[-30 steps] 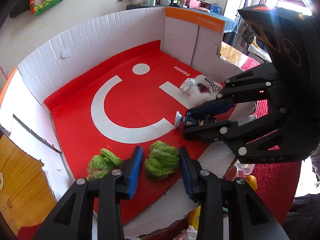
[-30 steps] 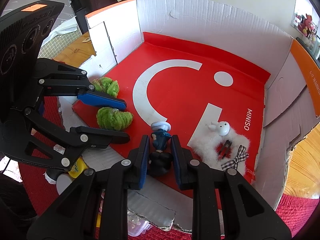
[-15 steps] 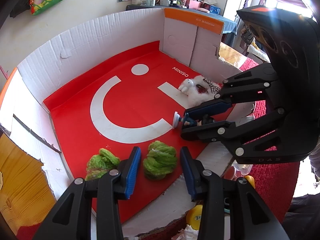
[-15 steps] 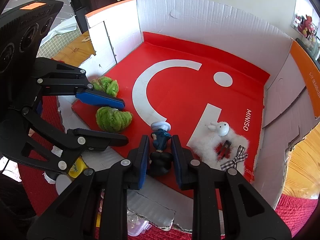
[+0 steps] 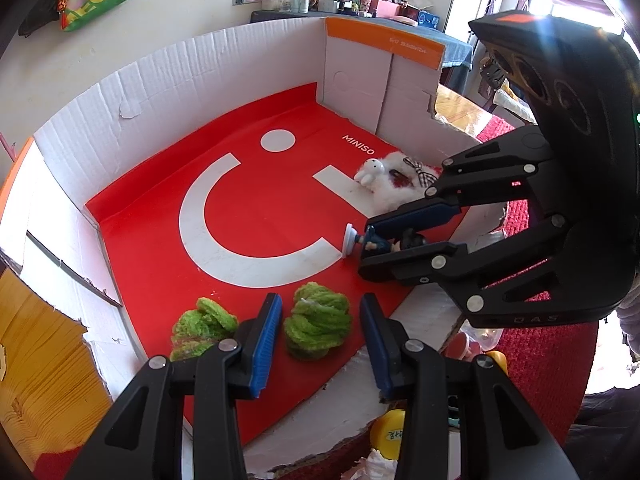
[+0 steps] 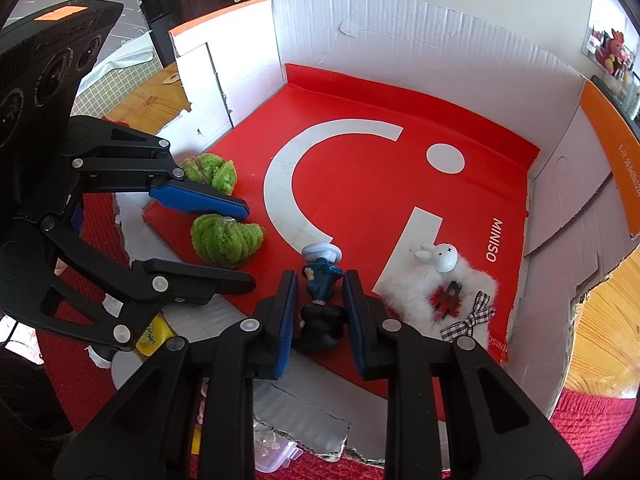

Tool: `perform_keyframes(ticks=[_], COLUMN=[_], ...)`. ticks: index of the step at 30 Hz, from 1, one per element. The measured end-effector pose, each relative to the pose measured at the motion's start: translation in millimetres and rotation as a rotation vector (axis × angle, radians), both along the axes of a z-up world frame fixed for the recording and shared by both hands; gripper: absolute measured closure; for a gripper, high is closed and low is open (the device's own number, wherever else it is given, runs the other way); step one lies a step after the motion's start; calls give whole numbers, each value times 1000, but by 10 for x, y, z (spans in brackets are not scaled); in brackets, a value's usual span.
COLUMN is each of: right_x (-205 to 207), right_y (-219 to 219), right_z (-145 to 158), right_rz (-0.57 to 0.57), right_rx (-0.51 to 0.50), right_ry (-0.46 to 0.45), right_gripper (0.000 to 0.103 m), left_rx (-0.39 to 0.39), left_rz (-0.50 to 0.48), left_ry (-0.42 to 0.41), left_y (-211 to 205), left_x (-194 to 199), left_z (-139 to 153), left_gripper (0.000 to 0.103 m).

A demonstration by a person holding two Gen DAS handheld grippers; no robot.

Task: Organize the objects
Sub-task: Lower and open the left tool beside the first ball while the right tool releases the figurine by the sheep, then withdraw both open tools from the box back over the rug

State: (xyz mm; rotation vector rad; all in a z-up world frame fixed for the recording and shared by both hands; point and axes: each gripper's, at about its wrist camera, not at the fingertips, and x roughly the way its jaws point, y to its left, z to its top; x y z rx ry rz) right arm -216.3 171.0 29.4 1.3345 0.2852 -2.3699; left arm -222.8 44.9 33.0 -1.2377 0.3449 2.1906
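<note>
Left claw [image 5: 318,334] widened – straddles green pom-pom [image 5: 318,326] | right claw [image 6: 320,306] clamps figurine [image 6: 322,300] – face hidden

Black fingers [image 5: 256,344]; blue pads [image 5: 265,340]

I had my left gripper [image 5: 318,330] tilted steeply down, its blue-padded jaws parted around a green yarn ball [image 5: 318,326] with a gap showing on either side, the pads not pressing it. My right gripper [image 6: 318,308] pointed down at much the same slant, just beside the left, its jaws drawn in close on a small figurine [image 6: 320,304] lying between the blue pads, which met its dark head end. In each wrist view the other gripper's black linkage and body reached in from the side, the two tools angled toward each other
</note>
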Motion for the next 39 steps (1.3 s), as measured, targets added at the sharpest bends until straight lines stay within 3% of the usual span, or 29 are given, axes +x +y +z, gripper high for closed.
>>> perform_keyframes(ticks=[13,14,17,27,39], right_x=[14,20,61,191,502], right_y=[14,17,45,95,23], right_z=[57,65,94,219,550], right_rz=[-2,-2,-2,-4,-35], right_rx=[2,2,-2,9,-1], right_ry=[6,8,26,58,135], right_gripper=[76,72,47,47,47], left_rx=[4,4,6,24,77], left_rz=[-2,-3,-2,9,48], left_ry=[0,0,5,26,90], left_y=[41,56,56,70,-114], left_x=[2,5,12,55,392], left_z=[18,20,34,102,442], left_gripper=[60,59,54,54,53])
